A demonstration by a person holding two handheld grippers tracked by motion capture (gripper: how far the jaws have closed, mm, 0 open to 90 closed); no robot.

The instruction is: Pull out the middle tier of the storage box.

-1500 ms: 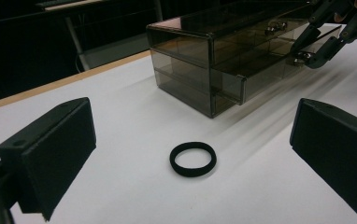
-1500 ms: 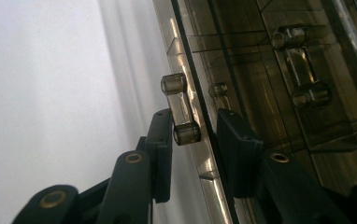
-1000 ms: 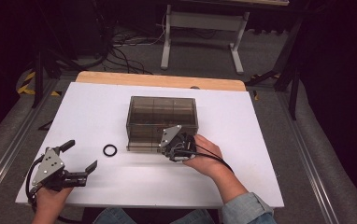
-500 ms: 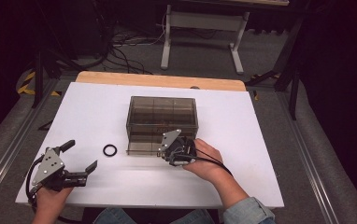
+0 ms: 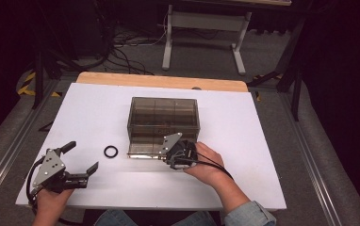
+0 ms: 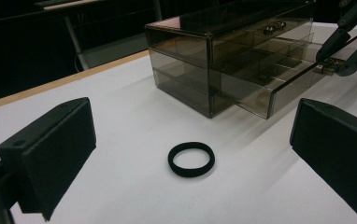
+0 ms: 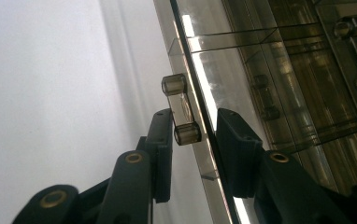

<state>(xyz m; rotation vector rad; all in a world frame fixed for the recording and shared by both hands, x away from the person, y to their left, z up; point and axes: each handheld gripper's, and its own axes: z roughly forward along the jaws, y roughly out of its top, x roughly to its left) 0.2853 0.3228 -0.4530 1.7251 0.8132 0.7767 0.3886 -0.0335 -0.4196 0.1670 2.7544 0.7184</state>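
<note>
Straddling drawer handle (image 7: 181,111): right tongs (image 7: 193,154).

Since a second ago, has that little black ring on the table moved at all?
No. In the high view the black ring lies at the same spot on the white table, left of the smoky drawer box.

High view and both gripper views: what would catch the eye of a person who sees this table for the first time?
First the smoky transparent drawer box in the middle of the white table, its bottom drawer pulled partly out. The right gripper has its jaws astride that drawer's front panel beside the small handle. To the box's left a black ring lies flat, in front of the left gripper, whose jaws stand wide open.
</note>
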